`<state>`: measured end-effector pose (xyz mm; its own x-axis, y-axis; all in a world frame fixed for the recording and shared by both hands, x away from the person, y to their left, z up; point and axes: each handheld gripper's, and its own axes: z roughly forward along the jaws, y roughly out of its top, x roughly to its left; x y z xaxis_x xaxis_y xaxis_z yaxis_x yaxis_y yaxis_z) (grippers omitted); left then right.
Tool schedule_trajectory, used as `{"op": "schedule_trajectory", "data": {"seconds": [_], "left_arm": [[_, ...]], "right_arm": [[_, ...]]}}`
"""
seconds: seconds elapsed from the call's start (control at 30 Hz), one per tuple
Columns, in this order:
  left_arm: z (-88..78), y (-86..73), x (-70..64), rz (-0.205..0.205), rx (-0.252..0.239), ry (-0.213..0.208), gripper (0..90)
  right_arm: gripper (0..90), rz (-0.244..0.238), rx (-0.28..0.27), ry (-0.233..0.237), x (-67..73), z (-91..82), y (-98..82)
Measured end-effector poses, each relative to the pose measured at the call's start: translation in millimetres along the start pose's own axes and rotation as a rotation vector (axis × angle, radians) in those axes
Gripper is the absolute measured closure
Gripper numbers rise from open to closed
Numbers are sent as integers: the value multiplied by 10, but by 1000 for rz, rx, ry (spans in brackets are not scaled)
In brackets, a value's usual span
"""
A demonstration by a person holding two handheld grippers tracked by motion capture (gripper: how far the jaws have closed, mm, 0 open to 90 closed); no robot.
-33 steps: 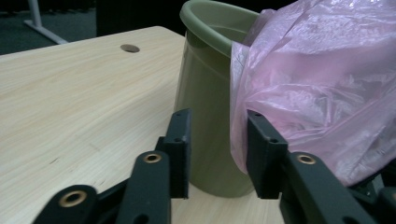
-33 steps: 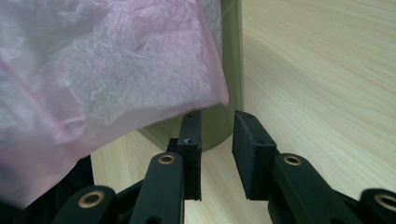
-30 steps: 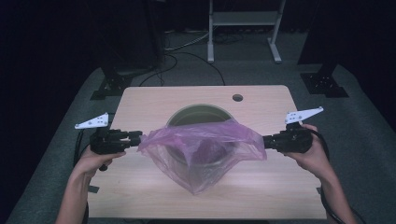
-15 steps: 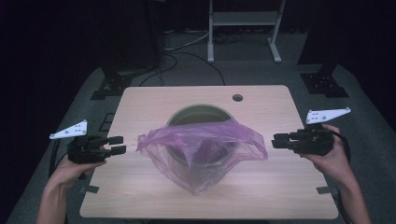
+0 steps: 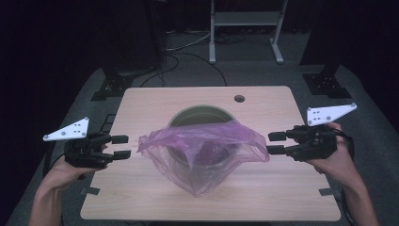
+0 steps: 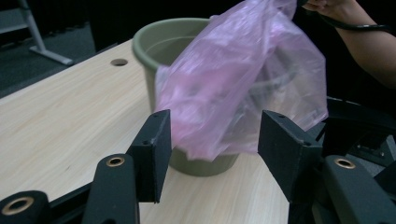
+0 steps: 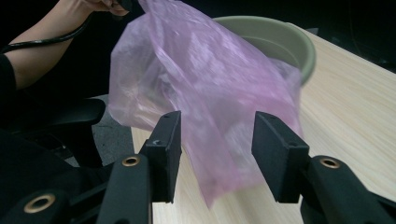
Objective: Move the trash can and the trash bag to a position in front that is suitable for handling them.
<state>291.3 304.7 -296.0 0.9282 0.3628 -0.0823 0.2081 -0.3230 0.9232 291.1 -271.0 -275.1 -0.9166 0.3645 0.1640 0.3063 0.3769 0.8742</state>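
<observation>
High view: the pale wooden rectangular worktop [image 5: 141, 197] carries a round olive-green plastic bucket [image 5: 188, 117], and a translucent pink plastic bag [image 5: 207, 150] lies draped over the bucket's mouth and down its near wall. A second ago both tools gripped the bag's side edges and held it stretched; now each has let go and drawn outward, off the bag and toward the worktop's sides. The bag has sagged a little and keeps its place on the bucket, so the step of laying the liner over the bucket looks finished, though the film is not yet pushed down inside or folded round the rim.

The left hand-held gripper [image 5: 121, 146] sits at the worktop's left edge, near the bag's left corner but apart from it. Its jaws have just been opening and stand about half apart with nothing between them; in the left gripper view the bag [image 6: 243, 88] and bucket [image 6: 154, 46] lie beyond its pads. The right hand-held gripper [image 5: 276, 142] hangs just beside the bag's right corner, jaws likewise just opened, half apart and empty.

What the bucket holds under the film cannot be told; the bag itself looks empty.
</observation>
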Motion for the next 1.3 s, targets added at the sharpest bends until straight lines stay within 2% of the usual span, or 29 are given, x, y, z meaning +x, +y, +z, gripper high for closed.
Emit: {"op": "schedule_trajectory", "data": {"seconds": [0.23, 0.3, 0.4, 0.5, 0.53, 0.57, 0.6, 0.63, 0.73, 0.77, 0.83, 0.97, 1.07, 1.23, 1.3], "left_arm": [[202, 188, -50, 58, 23, -27, 405], [255, 227, -50, 61, 27, -31, 399], [338, 269, -49, 73, 51, -28, 396], [414, 307, -28, 71, 50, -24, 412], [439, 318, -14, 69, 43, -20, 468], [463, 327, 1, 62, 31, -15, 468], [487, 335, 22, 56, 23, -19, 512], [517, 346, 54, 42, 15, -19, 571], [579, 381, 131, 16, -1, 1, 757], [606, 397, 164, 16, -12, 21, 865], [646, 417, 219, 15, -22, 29, 889], [760, 462, 353, -10, -19, 45, 899], [827, 473, 449, -27, -9, 64, 899], [939, 403, 630, -74, 10, 101, 898], [955, 387, 658, -80, 14, 110, 898]], "right_arm": [[493, -35, 28, 33, 33, 180, 140], [490, -54, 46, 31, 47, 247, 187], [491, -60, 58, 28, 50, 288, 212], [515, -62, 73, 21, 39, 361, 252], [559, -62, 82, 12, 16, 411, 275], [559, -62, 82, 12, 16, 411, 275], [591, -60, 84, 8, -3, 436, 286], [650, -56, 82, 4, -27, 459, 295], [784, -10, 91, -7, -129, 530, 337], [857, 18, 92, -26, -199, 570, 366], [883, 28, 89, -35, -225, 584, 376], [900, 98, 92, -72, -418, 699, 413], [900, 125, 93, -84, -488, 740, 412], [900, 174, 99, -113, -640, 815, 365], [900, 184, 101, -120, -664, 828, 351]]}}
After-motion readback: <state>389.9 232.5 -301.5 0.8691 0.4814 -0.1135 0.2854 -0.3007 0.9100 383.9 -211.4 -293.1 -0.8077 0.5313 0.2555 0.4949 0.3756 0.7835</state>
